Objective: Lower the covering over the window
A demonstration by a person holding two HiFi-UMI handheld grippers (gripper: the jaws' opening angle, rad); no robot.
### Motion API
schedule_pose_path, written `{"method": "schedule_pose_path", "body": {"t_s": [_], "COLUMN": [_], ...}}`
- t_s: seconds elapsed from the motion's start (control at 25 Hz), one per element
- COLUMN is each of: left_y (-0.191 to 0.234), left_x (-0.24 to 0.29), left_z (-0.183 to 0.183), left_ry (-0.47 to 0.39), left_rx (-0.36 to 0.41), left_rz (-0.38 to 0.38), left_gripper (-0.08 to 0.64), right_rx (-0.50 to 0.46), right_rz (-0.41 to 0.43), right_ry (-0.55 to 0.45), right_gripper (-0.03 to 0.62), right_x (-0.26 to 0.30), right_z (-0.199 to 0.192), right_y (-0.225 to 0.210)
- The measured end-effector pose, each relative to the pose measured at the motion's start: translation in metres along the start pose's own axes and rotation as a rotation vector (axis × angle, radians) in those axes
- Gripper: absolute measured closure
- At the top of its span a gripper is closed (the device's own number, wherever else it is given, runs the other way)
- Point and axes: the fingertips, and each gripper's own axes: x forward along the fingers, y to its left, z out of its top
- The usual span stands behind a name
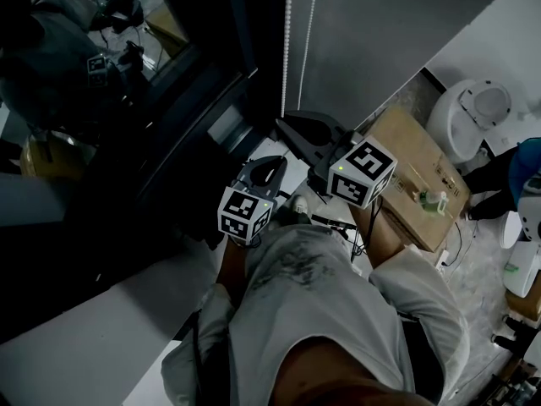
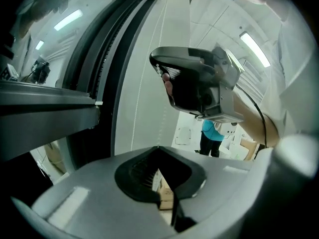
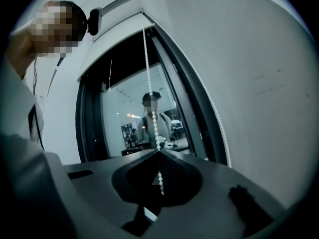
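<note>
The right gripper (image 3: 158,151) is clenching the bead chain (image 3: 149,78), which is hanging just beside the window (image 3: 124,113). The left gripper (image 2: 158,148) is pinching that chain too, lower down.

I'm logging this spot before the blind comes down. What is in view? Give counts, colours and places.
window: one, dark glass in a black frame, left of the head view
roller blind: one, grey, upper middle, right of the window
bead chain: one, white, hanging at the blind's left edge
cardboard box: one, brown, right of the grippers
small bottle: one, pale, on the box
round fixture: one, white, beyond the box
bystander: one, blue top, right edge
right gripper: one, grey, shut on the bead chain
left gripper: one, grey, jaws together, apparently on the same chain
</note>
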Motion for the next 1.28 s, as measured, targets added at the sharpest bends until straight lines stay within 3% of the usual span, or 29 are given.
{"method": "schedule_pose_path", "body": {"t_s": [0.2, 0.36, 0.52, 0.64, 0.76, 0.96, 1.16, 1.28], "left_y": [-0.003, 0.000, 0.013, 0.014, 0.002, -0.010, -0.010, -0.010], "left_x": [-0.011, -0.039, -0.075, -0.091, -0.093, -0.092, -0.082, -0.082], "left_z": [-0.001, 0.027, 0.112, 0.194, 0.256, 0.306, 0.328, 0.331], "left_ry": [-0.018, -0.093, -0.297, -0.459, -0.549, -0.587, -0.593, -0.596], "left_rx": [0.002, -0.022, 0.006, 0.105, 0.182, 0.258, 0.259, 0.274], "left_rz": [-0.015, -0.046, -0.025, -0.018, -0.070, -0.085, -0.088, -0.068], "left_gripper": [0.537, 0.423, 0.408, 0.405, 0.388, 0.379, 0.388, 0.531], "right_rx": [0.026, 0.027, 0.027, 0.025, 0.022, 0.019, 0.013, 0.016], "right_rz": [-0.004, -0.018, -0.018, -0.007, -0.003, 0.000, 0.009, 0.011], "right_ry": [0.019, 0.014, 0.012, 0.015, 0.016, 0.019, 0.022, 0.018], "right_gripper": [0.575, 0.575, 0.575, 0.575, 0.575, 0.575, 0.575, 0.575], "right_x": [-0.001, -0.003, -0.004, -0.003, -0.002, 0.000, 0.004, 0.006], "right_z": [-0.017, -0.017, -0.017, -0.018, -0.019, -0.019, -0.020, -0.020], "right_y": [-0.001, -0.006, -0.007, -0.003, 0.001, 0.003, 0.010, 0.011]}}
